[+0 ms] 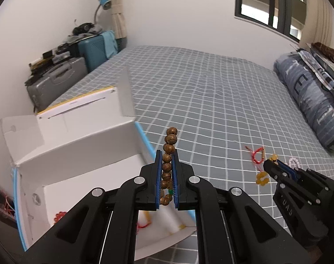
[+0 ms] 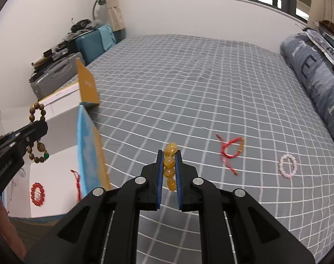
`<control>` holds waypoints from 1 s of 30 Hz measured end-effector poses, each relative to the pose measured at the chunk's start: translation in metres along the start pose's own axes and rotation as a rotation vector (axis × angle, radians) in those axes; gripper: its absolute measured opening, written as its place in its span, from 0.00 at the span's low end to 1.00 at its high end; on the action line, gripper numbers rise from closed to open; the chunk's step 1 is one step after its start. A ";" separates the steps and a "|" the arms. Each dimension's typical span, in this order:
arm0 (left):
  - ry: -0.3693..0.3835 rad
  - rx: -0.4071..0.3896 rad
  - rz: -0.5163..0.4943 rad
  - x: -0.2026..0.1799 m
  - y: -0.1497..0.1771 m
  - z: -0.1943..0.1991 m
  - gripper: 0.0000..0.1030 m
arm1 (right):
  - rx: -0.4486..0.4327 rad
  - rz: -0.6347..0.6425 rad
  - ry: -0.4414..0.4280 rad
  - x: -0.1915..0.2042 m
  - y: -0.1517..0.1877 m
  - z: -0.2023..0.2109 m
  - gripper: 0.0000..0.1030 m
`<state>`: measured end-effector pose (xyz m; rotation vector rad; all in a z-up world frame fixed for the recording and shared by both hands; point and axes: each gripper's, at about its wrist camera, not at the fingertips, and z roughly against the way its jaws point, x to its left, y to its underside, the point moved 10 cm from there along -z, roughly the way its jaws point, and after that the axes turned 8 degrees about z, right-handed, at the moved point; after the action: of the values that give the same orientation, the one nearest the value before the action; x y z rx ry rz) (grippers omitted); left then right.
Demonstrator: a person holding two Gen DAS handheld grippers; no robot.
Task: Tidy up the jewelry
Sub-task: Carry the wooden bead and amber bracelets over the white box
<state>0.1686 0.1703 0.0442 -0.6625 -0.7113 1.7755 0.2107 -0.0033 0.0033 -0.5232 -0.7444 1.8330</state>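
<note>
My left gripper (image 1: 167, 154) is shut on a brown wooden bead bracelet (image 1: 169, 151) and holds it above the right edge of the open white box (image 1: 78, 145). It also shows in the right wrist view (image 2: 38, 132), where the bracelet (image 2: 38, 114) hangs over the box (image 2: 61, 121). My right gripper (image 2: 169, 153) is shut on a yellow bead bracelet (image 2: 170, 165), lifted above the bed. In the left wrist view this gripper (image 1: 269, 165) holds the yellow beads (image 1: 262, 178). A red bead bracelet (image 2: 37, 193) and a red string (image 2: 77, 184) lie inside the box.
A red string bracelet (image 2: 230, 148) and a pink bead bracelet (image 2: 288, 166) lie on the grey checked bedsheet (image 2: 189, 88). A folded blue quilt (image 2: 316, 70) lies along the right. Suitcases (image 2: 56, 74) stand beyond the box at the left wall.
</note>
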 end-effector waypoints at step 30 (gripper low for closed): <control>-0.153 0.086 0.248 0.184 0.045 -0.006 0.07 | 0.023 0.222 -0.180 0.192 -0.015 -0.018 0.09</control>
<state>0.0928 0.3351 -0.0105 -0.5809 -0.6730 2.0904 0.1626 0.1838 -0.0008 -0.4434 -0.8112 2.1133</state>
